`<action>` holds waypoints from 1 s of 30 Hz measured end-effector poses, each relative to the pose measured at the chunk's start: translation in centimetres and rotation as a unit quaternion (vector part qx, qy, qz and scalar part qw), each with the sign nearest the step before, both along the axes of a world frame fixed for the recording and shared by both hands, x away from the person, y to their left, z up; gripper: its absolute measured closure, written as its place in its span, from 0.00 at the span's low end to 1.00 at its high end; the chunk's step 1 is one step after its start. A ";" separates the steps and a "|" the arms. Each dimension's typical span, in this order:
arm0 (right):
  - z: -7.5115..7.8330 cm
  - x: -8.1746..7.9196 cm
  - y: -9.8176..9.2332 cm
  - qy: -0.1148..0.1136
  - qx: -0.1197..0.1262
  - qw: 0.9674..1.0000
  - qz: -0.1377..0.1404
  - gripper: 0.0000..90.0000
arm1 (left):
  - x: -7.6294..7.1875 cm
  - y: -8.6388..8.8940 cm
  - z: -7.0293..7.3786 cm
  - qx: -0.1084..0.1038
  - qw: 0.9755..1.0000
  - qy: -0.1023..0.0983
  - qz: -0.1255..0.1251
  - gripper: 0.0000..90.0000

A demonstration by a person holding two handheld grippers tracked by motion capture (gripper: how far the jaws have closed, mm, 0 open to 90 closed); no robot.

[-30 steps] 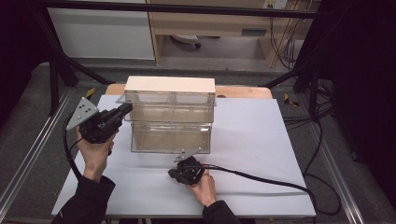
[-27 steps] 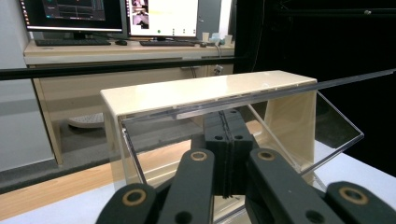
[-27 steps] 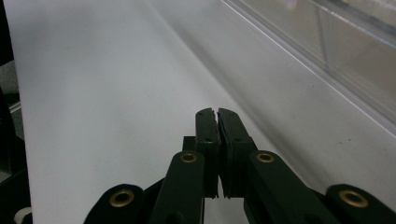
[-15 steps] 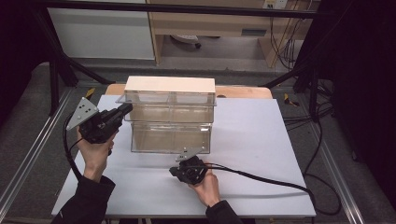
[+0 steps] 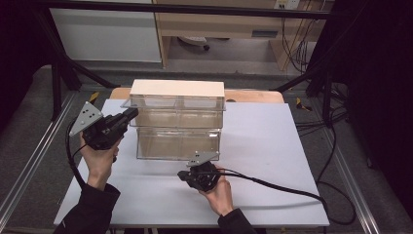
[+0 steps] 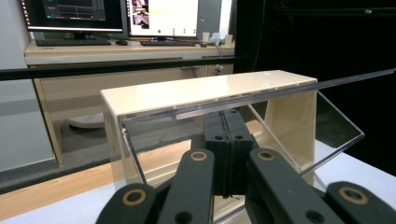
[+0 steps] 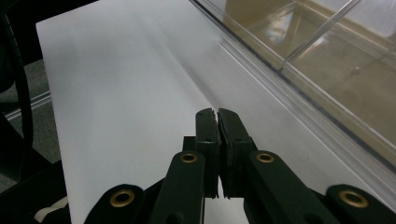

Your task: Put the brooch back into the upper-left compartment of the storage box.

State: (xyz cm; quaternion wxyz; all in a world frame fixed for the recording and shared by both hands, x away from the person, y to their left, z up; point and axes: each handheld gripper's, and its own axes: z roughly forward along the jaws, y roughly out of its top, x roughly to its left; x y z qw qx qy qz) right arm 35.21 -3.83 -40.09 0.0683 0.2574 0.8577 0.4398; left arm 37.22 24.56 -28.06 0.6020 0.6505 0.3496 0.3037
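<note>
1. A clear plastic box (image 5: 178,127) with a cream lid (image 5: 177,88) is standing near the back of the white table (image 5: 272,146), two tiers high in the high view.
2. The left gripper (image 5: 127,116) is hovering at the box's left side, level with the upper tier, its jaws clenched together with nothing between them; its tip is lying just beside the box's left wall, and whether it is touching cannot be told.
3. The right gripper (image 5: 184,175) is sitting low over the table just in front of the box's lower front wall, apart from it, its jaws also pressed shut on nothing.
4. The left gripper view is showing the closed left gripper (image 6: 229,125) pointing at the box's clear side panel (image 6: 243,135) right under the cream lid (image 6: 201,91), with monitors (image 6: 112,16) on a desk behind.
5. The right gripper view is showing the closed right gripper (image 7: 217,114) over bare white table (image 7: 116,93), with the box's lower edge (image 7: 299,93) running diagonally to its right.
</note>
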 end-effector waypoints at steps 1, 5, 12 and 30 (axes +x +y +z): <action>0.2 -0.1 -0.1 -0.002 0.001 1.000 -0.001 0.98 | 0.0 0.0 0.0 0.000 1.000 0.000 0.000 1.00; 0.8 -0.2 -0.3 -0.010 0.005 1.000 -0.002 0.98 | 0.0 0.0 0.0 0.001 1.000 0.000 0.000 1.00; 1.7 -0.3 -0.8 -0.021 0.016 1.000 -0.006 0.98 | 0.0 0.0 0.0 0.000 1.000 0.000 0.000 1.00; 4.0 -0.6 -1.0 -0.046 0.037 0.998 -0.007 0.98 | 0.0 0.0 0.0 0.000 1.000 -0.001 0.000 1.00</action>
